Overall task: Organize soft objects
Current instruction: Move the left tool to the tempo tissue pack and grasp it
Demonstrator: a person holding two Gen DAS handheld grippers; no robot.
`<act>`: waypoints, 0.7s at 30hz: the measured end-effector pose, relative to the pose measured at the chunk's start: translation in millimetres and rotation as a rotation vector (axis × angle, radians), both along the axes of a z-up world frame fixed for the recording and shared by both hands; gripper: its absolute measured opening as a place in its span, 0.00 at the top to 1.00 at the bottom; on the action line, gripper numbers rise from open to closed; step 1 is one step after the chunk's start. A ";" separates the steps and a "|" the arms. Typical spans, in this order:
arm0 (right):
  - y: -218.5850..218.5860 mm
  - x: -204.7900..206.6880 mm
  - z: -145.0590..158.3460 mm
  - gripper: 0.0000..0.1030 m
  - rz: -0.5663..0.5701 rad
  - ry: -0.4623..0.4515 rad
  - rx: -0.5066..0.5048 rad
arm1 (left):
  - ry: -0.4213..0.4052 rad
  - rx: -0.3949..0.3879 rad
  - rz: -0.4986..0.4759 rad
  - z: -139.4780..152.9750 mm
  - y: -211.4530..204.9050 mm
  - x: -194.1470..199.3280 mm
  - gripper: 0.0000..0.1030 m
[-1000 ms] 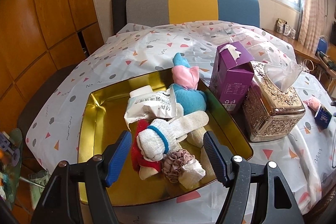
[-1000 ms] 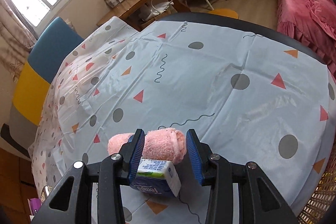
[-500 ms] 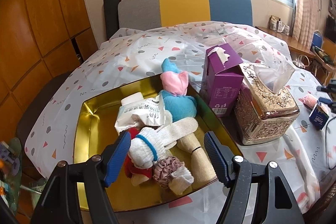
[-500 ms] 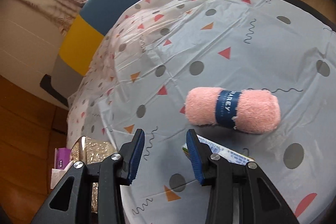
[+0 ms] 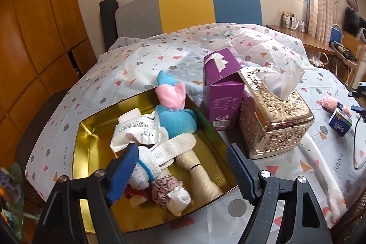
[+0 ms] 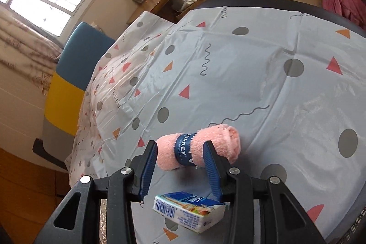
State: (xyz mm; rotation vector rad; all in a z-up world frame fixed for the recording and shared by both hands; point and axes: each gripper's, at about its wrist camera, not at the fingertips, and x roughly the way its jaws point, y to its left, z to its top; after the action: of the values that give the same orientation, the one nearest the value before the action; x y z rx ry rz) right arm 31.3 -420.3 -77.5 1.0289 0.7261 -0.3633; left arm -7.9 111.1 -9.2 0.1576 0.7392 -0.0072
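Observation:
A gold tray [image 5: 119, 104] holds a blue and pink plush toy [image 5: 178, 116], a white glove [image 5: 173, 148], a brown scrunchie [image 5: 164, 189], a beige sock [image 5: 201, 173] and a white packet [image 5: 137, 129]. My left gripper [image 5: 181, 148] hovers over the tray's near end. Its jaws are opening and its pads touch nothing. A pink rolled towel [image 6: 222, 143] with a blue band lies on the tablecloth. My right gripper [image 6: 179, 146] straddles its middle, open, pads clear of it. A small tissue pack [image 6: 189, 214] lies below the fingers.
A purple carton [image 5: 224, 93] and an ornate gold tissue box [image 5: 274, 116] stand right of the tray. The pink towel [image 5: 331, 103] and tissue pack [image 5: 340, 122] lie far right. A colour-blocked chair [image 5: 187, 8] stands behind the table. The table edge [image 6: 308, 6] curves round.
The left jaws have widened and the gripper has drawn back from the tray a little. The right gripper swung left off the towel, then came back over it.

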 end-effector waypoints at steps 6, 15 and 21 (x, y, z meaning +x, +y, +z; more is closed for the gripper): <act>0.3 -0.5 0.0 0.60 0.004 0.011 -0.006 | -0.009 0.000 -0.052 5.6 -18.9 1.6 0.23; -0.2 -1.0 1.2 0.60 0.014 -0.008 0.011 | -0.034 0.012 -0.180 20.1 -64.1 6.3 0.23; -2.0 -3.3 3.6 0.60 0.008 -0.029 0.021 | -0.053 0.034 -0.278 30.8 -101.5 10.0 0.23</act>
State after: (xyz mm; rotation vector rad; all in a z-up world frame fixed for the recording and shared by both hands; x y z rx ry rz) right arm 28.0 -422.3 -73.9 1.0490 0.7086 -0.3340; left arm 2.1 9.6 21.6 0.2910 0.6597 -0.2538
